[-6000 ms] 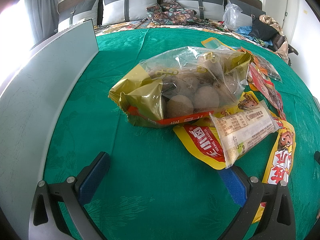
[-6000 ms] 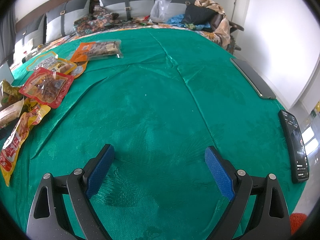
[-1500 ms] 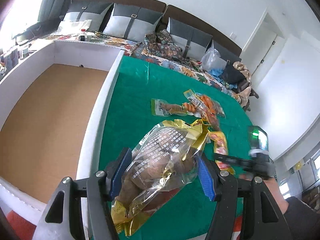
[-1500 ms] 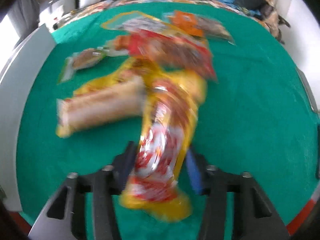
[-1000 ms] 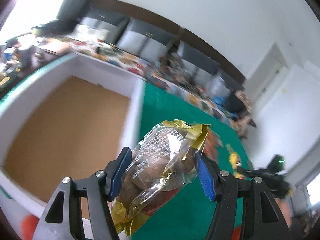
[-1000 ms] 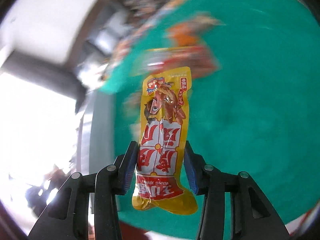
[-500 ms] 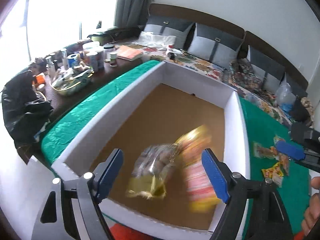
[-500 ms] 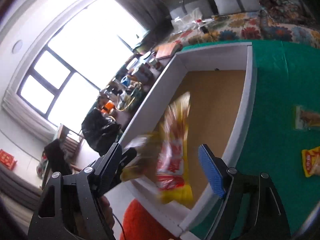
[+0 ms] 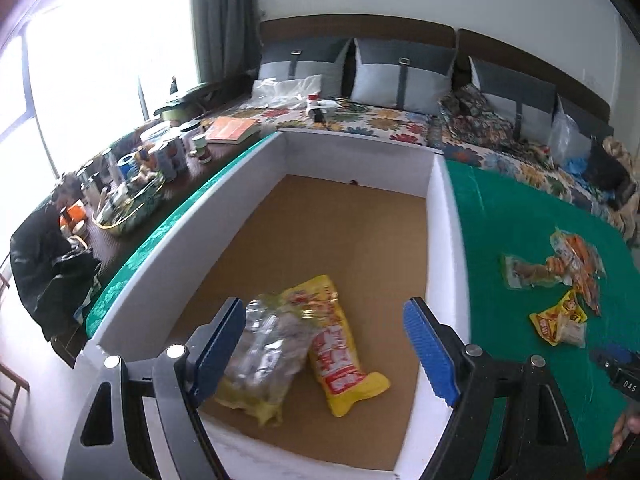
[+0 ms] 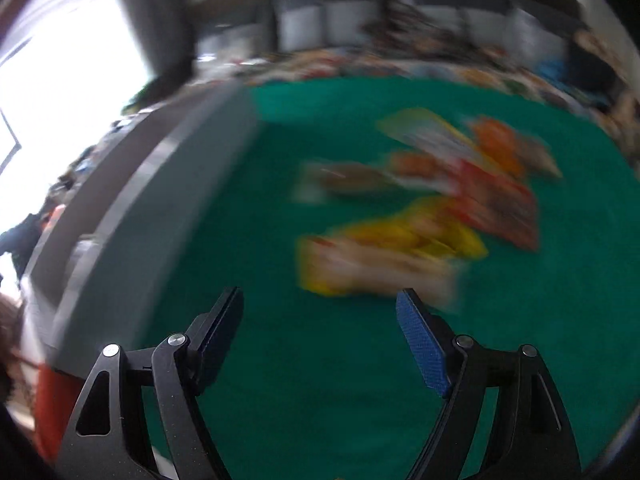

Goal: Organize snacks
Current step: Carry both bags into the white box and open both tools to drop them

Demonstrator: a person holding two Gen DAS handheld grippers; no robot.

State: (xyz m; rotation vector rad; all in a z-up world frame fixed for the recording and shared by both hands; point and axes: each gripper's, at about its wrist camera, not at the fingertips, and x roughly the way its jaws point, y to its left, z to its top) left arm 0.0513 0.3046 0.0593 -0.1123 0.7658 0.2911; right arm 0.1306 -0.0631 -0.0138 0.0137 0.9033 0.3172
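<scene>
Two snack bags [image 9: 304, 344] inside box [image 9: 440, 216], left view only; both claws spread, empty.

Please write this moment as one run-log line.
left gripper: open, over box | right gripper: open, empty | two snack bags in box

Left wrist camera sits close above the white box [image 9: 440, 216], looking steeply down between its jaws into the brown floor, with the green tabletop [image 9: 516, 216] to the right. Right wrist camera, badly blurred, looks down over the same tabletop toward the loose snack packets [image 10: 420, 216]. Both views share the box wall, packets and sofa [image 9: 400, 76].
</scene>
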